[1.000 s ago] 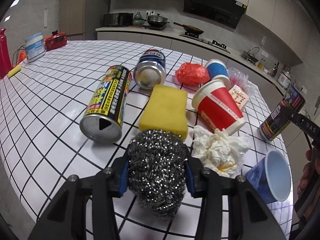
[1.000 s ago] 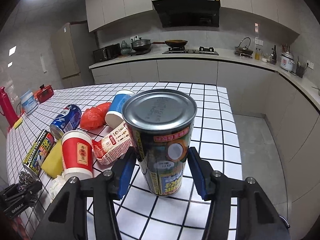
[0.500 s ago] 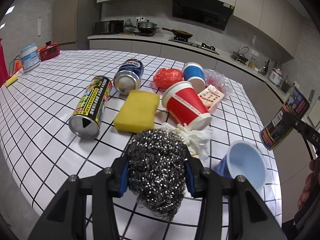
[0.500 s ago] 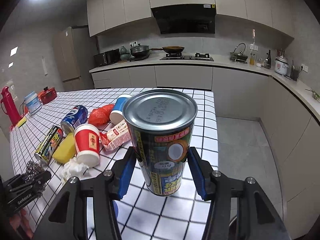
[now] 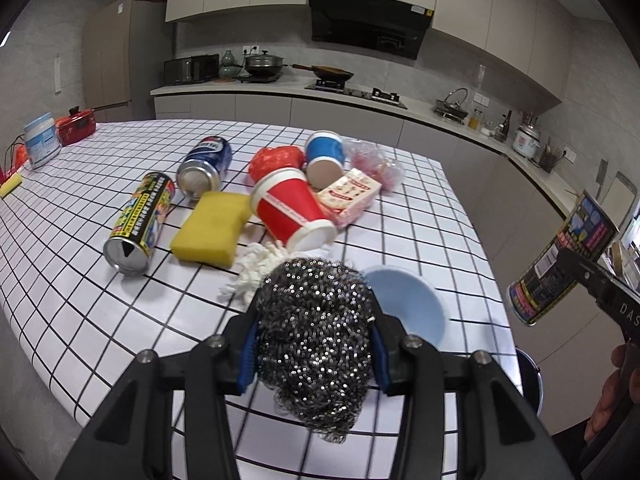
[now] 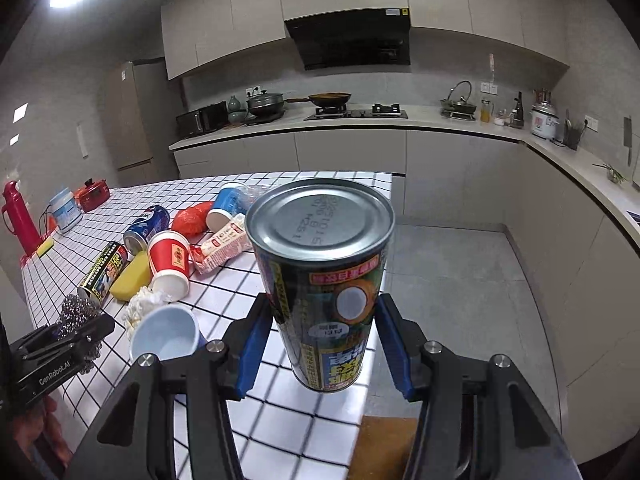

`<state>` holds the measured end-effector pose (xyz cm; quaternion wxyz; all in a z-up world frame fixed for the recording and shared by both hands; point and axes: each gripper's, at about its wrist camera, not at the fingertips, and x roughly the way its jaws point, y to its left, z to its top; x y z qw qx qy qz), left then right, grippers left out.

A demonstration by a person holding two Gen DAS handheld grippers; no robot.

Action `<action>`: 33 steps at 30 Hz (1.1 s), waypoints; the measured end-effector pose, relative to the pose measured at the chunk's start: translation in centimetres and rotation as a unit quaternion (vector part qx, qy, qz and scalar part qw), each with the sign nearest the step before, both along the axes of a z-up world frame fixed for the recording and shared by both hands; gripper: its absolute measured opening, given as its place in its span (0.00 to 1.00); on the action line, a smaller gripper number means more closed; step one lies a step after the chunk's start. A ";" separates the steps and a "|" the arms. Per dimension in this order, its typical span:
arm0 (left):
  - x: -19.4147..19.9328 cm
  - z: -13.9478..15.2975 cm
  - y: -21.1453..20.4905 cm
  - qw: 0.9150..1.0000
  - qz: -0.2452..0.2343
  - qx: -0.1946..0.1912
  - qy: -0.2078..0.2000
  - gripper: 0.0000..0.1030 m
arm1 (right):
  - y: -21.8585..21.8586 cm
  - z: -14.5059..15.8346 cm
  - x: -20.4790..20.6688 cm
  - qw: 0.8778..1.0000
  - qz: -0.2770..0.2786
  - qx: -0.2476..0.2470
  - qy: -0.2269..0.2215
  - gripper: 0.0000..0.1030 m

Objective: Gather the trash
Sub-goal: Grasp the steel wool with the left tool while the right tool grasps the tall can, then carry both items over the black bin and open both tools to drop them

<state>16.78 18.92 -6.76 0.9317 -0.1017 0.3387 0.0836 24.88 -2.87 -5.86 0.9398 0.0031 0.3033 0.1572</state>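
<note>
Currently two items are lifted clear of the white tablecloth with black grid lines [image 5: 100, 320], which serves as the landmark.

Item 1: grey steel-wool scouring ball [image 5: 316, 344], pinched between the blue pads of the left gripper [image 5: 314, 348]. A second ago it hung low over the crumpled white tissue [image 5: 256, 268]; now it sits higher and nearer the cloth's near edge.

Item 2: tall dark coconut-drink can [image 6: 324, 280], clamped upright between the blue pads of the right gripper [image 6: 320, 344]. It has drawn back from above the cloth's middle to its near right corner, with bare floor behind. Judged: both pieces are being carried off toward a bin that is not in view; the first collection run is under way, with most litter left.

Remaining on the cloth: red paper cup [image 5: 292, 212], yellow sponge [image 5: 210, 228], black-and-yellow tin can [image 5: 140, 220], blue Pepsi can [image 5: 206, 162], crumpled red plastic bag [image 5: 276, 160], blue-banded paper cup [image 5: 324, 158], pink snack packet [image 5: 350, 196], pale blue paper cup [image 5: 408, 308], all lying on their sides or flat.

Writing: "GenRobot.AI" on the left gripper's body in the right wrist view; "DAS" on the right gripper in the left wrist view. A stamped date code on the coconut can's end and its Chinese label are too small to read surely.
</note>
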 end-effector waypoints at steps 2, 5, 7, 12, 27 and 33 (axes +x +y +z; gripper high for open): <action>-0.1 0.2 -1.0 1.000 -0.006 0.002 -0.002 0.45 | -1.3 0.1 -0.6 1.000 -0.007 0.001 0.000 0.53; -0.3 0.5 -2.9 1.000 -0.018 0.003 -0.005 0.45 | -3.2 0.1 -1.3 1.000 -0.018 0.001 0.002 0.53; -0.3 0.7 -4.3 1.000 -0.028 0.004 -0.005 0.45 | -4.6 0.0 -1.8 1.000 -0.027 0.000 0.004 0.53; -0.4 0.9 -7.8 0.999 -0.053 0.003 -0.007 0.45 | -8.1 0.0 -3.1 0.999 -0.047 -0.003 0.008 0.53; 1.9 -0.3 -20.6 0.981 -0.192 -0.013 0.005 0.45 | -18.7 -2.8 -5.2 0.989 -0.141 -0.021 0.047 0.53; 2.3 -1.9 -26.3 0.976 -0.217 -0.006 0.022 0.45 | -23.5 -5.8 -4.8 0.984 -0.156 -0.020 0.078 0.53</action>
